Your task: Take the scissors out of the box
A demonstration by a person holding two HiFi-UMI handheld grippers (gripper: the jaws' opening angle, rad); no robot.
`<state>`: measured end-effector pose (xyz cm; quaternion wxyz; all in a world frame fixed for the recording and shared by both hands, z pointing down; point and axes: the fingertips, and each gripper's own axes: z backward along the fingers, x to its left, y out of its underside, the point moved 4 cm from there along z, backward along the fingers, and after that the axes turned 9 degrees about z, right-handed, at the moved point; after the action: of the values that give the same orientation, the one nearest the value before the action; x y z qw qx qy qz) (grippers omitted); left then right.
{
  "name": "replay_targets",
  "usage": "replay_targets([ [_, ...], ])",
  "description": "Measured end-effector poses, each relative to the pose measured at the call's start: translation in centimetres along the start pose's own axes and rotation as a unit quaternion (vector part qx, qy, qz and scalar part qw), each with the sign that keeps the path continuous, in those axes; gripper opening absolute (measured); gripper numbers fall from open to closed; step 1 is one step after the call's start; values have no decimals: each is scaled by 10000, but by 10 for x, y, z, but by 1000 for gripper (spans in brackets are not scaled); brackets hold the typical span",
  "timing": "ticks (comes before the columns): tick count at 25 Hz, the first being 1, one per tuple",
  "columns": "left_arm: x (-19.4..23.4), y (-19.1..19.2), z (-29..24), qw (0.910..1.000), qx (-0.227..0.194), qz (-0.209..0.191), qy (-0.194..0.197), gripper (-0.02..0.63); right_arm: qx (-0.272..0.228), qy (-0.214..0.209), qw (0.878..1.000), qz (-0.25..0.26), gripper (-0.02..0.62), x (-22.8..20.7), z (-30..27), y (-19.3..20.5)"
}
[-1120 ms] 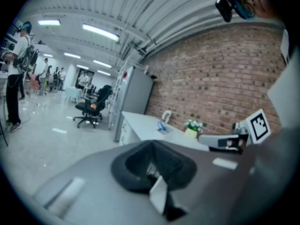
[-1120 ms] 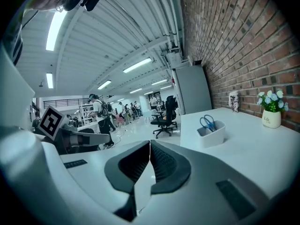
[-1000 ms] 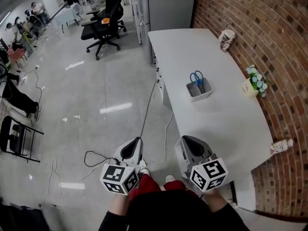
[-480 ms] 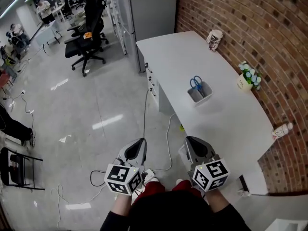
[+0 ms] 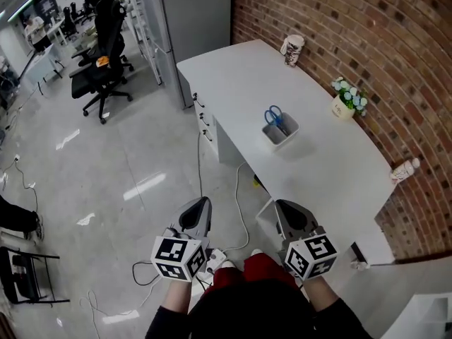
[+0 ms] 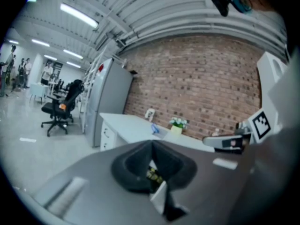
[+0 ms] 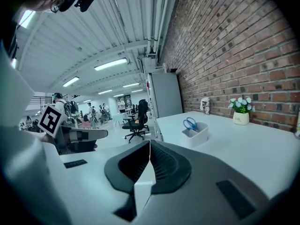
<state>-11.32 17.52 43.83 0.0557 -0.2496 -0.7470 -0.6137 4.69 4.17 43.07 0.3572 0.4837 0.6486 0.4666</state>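
Observation:
Blue-handled scissors [image 5: 273, 114] stand upright in a small white box [image 5: 281, 134] in the middle of the long white desk [image 5: 332, 179]. My left gripper [image 5: 199, 203] and right gripper [image 5: 286, 205] hang low in the head view, over the floor just short of the desk's near end, well away from the box. Both are shut with nothing between the jaws. In the right gripper view the right gripper [image 7: 150, 142] points toward the scissors [image 7: 190, 123] and box [image 7: 198, 135] ahead. From the left gripper view the left gripper [image 6: 151, 142] faces the distant scissors [image 6: 154, 129].
Along the brick wall on the desk stand a flower pot [image 5: 344, 103], a patterned cup [image 5: 291, 48] and a lying bottle [image 5: 402, 169]. Cables [image 5: 200, 162] trail over the shiny floor. An office chair [image 5: 100, 62] and a grey cabinet [image 5: 185, 13] stand further back.
The head view has swung: desk, box and scissors slid left and slightly up in the picture. Both grippers stay shut near the bottom edge, the left one having drifted a little.

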Motion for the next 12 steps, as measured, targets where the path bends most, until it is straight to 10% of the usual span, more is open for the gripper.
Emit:
replay_targets([
  [12,-3,-19,-79,9985,257,-179,454,5,-17,559,9981,-268,9,-48,-13,0],
])
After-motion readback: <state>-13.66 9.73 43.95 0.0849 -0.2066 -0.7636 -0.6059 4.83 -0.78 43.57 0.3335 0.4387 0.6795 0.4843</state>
